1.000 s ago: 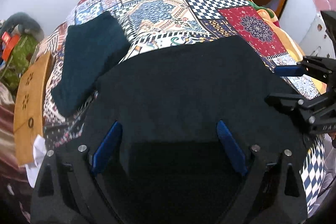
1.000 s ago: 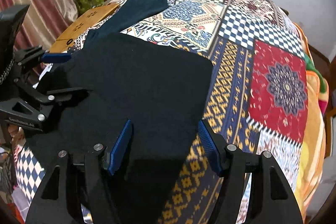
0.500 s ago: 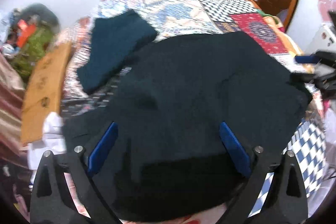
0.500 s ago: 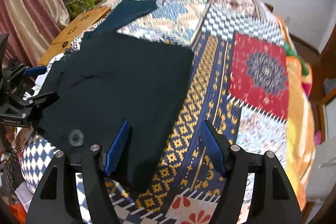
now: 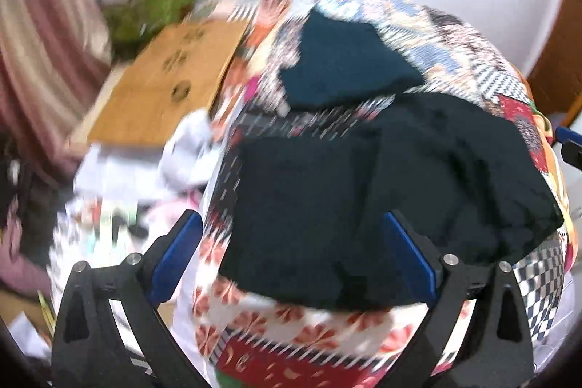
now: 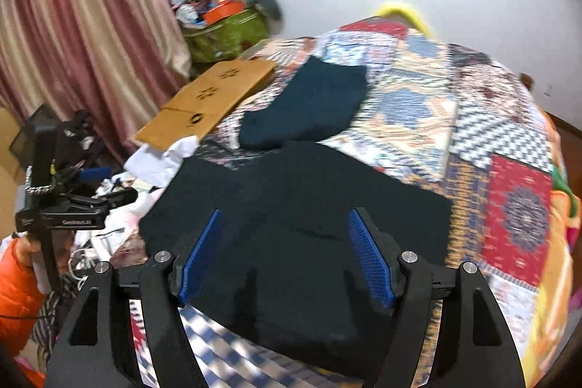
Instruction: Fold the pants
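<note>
- Black cloth, the pants [image 6: 302, 235], now lies as a compact folded block at the lower centre of the right wrist view, on the patchwork bed [image 6: 520, 213]; a second ago it was spread wide under both grippers, so one fold looks done.
- Left gripper [image 6: 109, 202] has pulled back to the left edge of that view, off the bed, its jaws released and holding nothing.
- Right gripper [image 6: 287, 257] hovers over the pants, jaws spread, empty.
- Teal folded garment [image 6: 309, 104] lies just beyond the pants' far edge, upper centre.
- Right of the pants the quilt is bare, giving room; the near edge drops off the bed.
</note>
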